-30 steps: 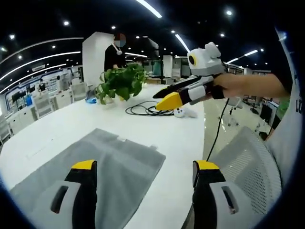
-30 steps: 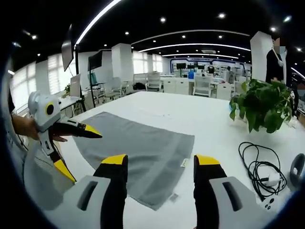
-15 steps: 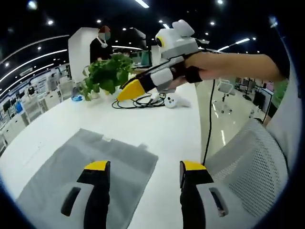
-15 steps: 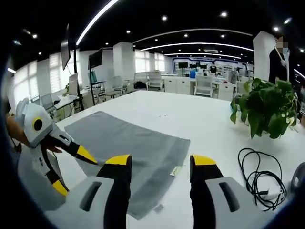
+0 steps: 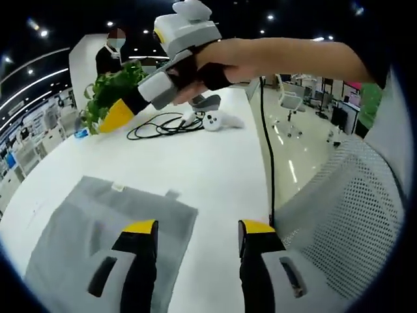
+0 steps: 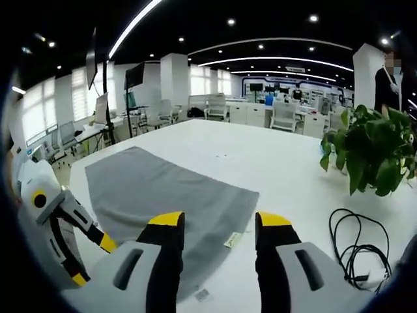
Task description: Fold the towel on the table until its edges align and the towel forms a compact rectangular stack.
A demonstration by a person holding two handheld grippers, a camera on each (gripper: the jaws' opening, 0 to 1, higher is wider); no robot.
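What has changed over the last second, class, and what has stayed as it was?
Both grippers have come closer to the towel, and their jaws have narrowed slightly but remain open. The right gripper now crosses higher in the left gripper view; the left gripper sits lower in the right gripper view. Nothing has been grasped. The towel stays flat and unfolded on the table.

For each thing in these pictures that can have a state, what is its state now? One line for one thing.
towel: unfolded, lying flat on the table.
left gripper: open, holding nothing.
right gripper: open, holding nothing.
cable: loosely coiled on the table.
potted plant: upright.
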